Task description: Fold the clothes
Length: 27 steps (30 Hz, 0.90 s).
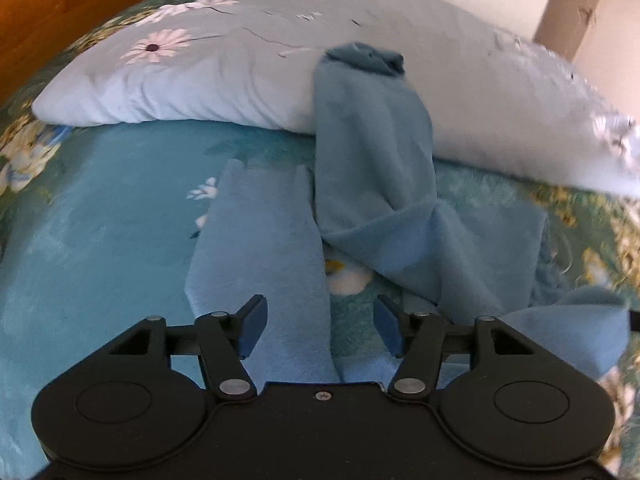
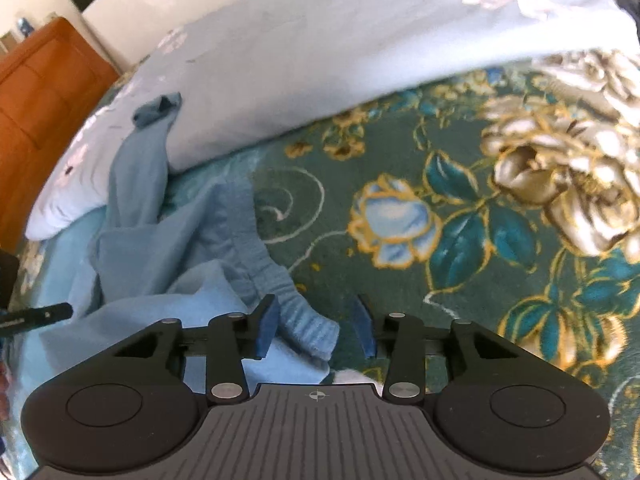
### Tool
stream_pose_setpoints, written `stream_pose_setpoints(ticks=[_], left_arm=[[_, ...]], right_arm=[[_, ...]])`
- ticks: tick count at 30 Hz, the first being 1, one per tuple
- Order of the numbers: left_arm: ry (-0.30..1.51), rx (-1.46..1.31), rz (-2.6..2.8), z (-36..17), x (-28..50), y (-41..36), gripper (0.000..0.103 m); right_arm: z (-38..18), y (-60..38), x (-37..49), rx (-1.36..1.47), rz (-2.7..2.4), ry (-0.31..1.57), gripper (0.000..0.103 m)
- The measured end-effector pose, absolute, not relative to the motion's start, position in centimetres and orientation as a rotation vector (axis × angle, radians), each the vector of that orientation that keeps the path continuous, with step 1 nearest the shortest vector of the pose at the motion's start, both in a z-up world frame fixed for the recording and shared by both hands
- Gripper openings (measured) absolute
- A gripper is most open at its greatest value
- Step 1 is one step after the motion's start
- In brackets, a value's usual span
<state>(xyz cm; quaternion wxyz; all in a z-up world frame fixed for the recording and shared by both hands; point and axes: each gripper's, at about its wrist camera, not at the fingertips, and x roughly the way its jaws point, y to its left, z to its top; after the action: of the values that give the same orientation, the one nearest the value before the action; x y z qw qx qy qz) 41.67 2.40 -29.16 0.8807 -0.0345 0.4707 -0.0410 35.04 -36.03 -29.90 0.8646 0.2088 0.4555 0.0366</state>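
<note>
A light blue fleece garment [image 1: 376, 184] lies crumpled on the bed. One sleeve runs up onto the pillow, its darker cuff [image 1: 366, 58] at the top. A flat part [image 1: 260, 248] lies under my left gripper [image 1: 320, 326], which is open just above it. In the right wrist view the same garment [image 2: 160, 240] lies at the left. Its ribbed hem [image 2: 296, 312] sits between the fingers of my open right gripper [image 2: 316, 328]. Nothing is held.
A pale blue floral pillow [image 1: 200, 80] lies across the back of the bed. The bedspread [image 2: 460, 220] is teal with large flowers. A wooden headboard [image 2: 44, 88] stands at the left. A cardboard box [image 1: 572, 4] stands at the far right.
</note>
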Motion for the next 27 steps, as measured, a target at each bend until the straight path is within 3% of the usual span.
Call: stream_pose_setpoints(ticks=[7, 10, 12, 14, 17, 27], left_arm=[[1.028, -0.020, -0.077, -31.9, 41.7, 0.9, 0.057], [1.030, 0.008, -0.059, -32.4, 41.7, 0.5, 0.053], [1.028, 0.013, -0.039, -32.5, 41.7, 0.5, 0.043], [1.030, -0.001, -0.005, -32.7, 41.7, 0.8, 0.014], [1.019, -0.031, 0.063, -32.3, 41.2, 1.5, 0.003], [0.854, -0.090, 0.305, -26.1, 33.5, 5.4, 0.001]], right_arm=[[-30.3, -34.4, 34.9, 0.456, 0.200, 0.974, 0.039], [-30.3, -33.3, 34.9, 0.402, 0.258, 1.004, 0.030], [-30.2, -32.5, 35.0, 0.358, 0.304, 1.026, 0.016], [-30.0, -31.5, 35.1, 0.279, 0.336, 1.044, 0.009], [-29.5, -30.5, 34.8, 0.164, 0.345, 1.047, 0.006], [-27.1, -38.1, 30.3, 0.149, 0.076, 1.011, 0.004]])
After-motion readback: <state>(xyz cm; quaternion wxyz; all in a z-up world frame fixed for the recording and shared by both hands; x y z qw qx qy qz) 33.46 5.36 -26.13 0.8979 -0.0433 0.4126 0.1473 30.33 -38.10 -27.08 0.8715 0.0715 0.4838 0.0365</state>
